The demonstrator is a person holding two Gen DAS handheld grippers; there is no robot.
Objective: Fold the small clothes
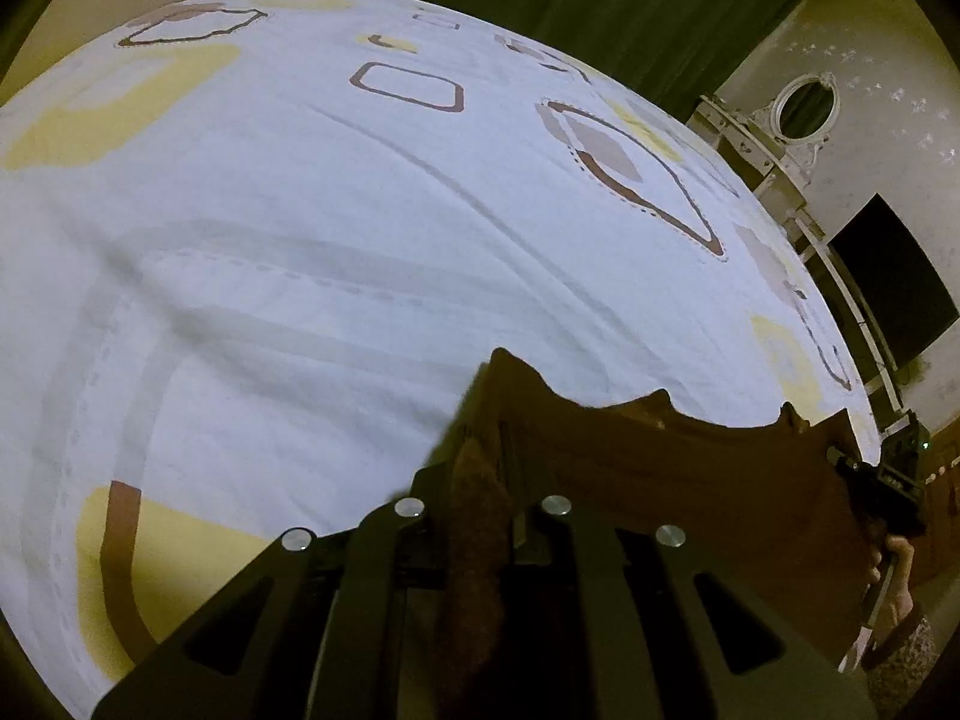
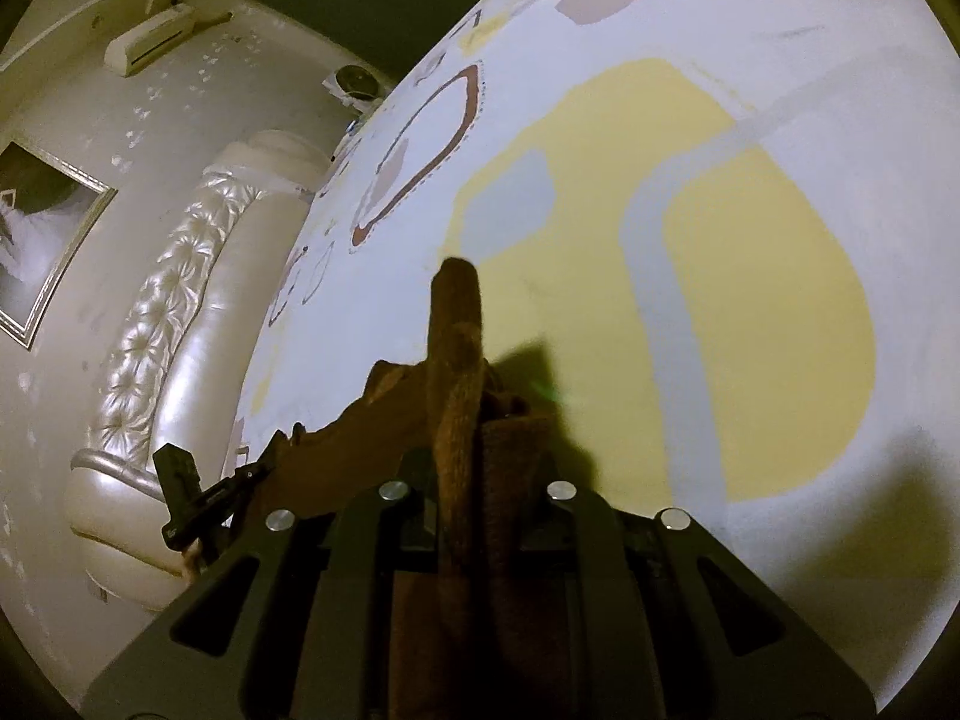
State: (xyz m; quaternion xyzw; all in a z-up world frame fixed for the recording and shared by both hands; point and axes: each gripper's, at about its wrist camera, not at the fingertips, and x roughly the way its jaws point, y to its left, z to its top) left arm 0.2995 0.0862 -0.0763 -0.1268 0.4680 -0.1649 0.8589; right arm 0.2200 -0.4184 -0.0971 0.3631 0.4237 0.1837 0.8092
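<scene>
Nearest the left camera, the left claw (image 1: pixel 480 480) is closed tight on a bunched edge of the brown cloth (image 1: pixel 690 468), with fabric wedged between its fingers. The right claw (image 2: pixel 465 420) is likewise clamped shut on another bunch of the cloth, a roll of it sticking up past the tips. Each claw seems to hold one corner or end of the same edge, so the cloth spans between them, slightly slack. That looks like the start of a fold: with two points held, the edge can be carried over in one piece.

The cloth hangs just above the bed (image 1: pixel 300 210), near its closer edge, and casts a shadow on the sheet in the right view. Beyond the cloth, the patterned white sheet lies bare. Farther still from the cloth, past the bed's far side, stand the padded headboard (image 2: pixel 174 312) and a green curtain (image 1: pixel 600 0).
</scene>
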